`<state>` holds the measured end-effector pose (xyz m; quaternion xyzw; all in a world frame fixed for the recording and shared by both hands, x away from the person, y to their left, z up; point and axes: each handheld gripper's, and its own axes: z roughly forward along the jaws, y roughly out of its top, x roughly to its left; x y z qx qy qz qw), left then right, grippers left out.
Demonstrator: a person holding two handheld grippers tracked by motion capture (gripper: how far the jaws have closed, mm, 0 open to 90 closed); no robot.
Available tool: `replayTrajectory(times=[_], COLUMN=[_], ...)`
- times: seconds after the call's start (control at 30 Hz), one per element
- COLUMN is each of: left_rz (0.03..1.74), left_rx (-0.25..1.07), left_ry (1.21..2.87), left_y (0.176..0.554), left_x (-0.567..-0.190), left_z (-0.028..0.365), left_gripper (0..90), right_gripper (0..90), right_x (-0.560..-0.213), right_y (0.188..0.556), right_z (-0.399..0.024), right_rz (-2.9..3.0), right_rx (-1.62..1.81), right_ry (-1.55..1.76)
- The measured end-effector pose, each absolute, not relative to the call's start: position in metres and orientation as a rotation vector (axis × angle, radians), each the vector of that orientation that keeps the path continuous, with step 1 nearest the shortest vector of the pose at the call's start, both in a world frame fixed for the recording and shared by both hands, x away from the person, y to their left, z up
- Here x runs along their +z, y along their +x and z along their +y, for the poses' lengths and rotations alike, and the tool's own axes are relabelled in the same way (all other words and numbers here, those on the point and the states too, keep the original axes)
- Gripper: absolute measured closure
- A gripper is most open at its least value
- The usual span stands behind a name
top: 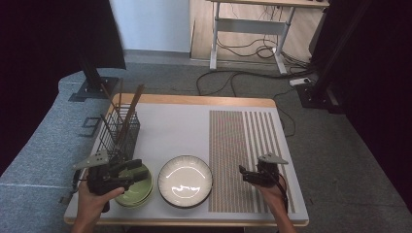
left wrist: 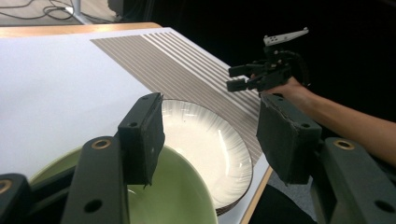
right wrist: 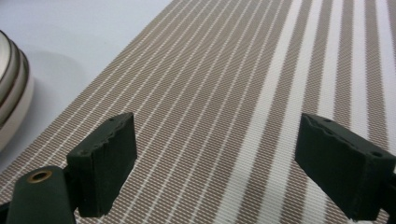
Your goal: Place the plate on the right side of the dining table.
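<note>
Where the table's near edge meets the person's forearms, the left gripper (top: 127, 173) hangs over a stack of glossy, pale green bowls (top: 138, 191), its matte black jaws spread wide with nothing between them; in the left gripper view one rubbery pad (left wrist: 142, 137) sits just above the smooth inner wall of the green bowl (left wrist: 177, 196), and whether it touches cannot be told. Just beside the bowls, at the middle of the near edge, lies a round white plate (top: 185, 180) with a dark rim and fine ribbing fanning out toward its edge; the right gripper view shows it as a stack of several plates (right wrist: 11, 100). To the plates' right, the right gripper (top: 247, 174) is held over a woven placemat (top: 243, 145), brown with thin white stripes that widen toward the table's right side. Its jaws stand apart and empty, the pads' (right wrist: 105, 161) faces rough and notched. Farther back on the left stands a black wire basket (top: 119, 131), square and open-meshed, with long brown wooden chopsticks (top: 132, 109) leaning in it. The tabletop (top: 170, 126) is smooth white with a wooden border.
</note>
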<state>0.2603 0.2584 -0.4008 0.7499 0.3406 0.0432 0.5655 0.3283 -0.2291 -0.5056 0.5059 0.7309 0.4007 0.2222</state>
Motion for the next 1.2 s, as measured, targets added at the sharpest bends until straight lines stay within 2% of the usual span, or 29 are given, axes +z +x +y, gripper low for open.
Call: replayTrajectory(times=[0.77,1.2], left_rz=[0.759,0.728], left_rx=[0.145,0.145], left_ry=[1.822,1.893], left_y=[0.256,0.253], left_x=[-0.394,-0.400], left_z=[0.233,0.198], left_gripper=[39.0,37.6], right_gripper=[16.0,16.8], right_x=[-0.504,-0.503], right_y=[0.320,0.313], right_z=[-0.225,-0.232], right_rz=[2.035,1.995], right_rx=[1.114,1.117], right_ry=[1.355,1.371])
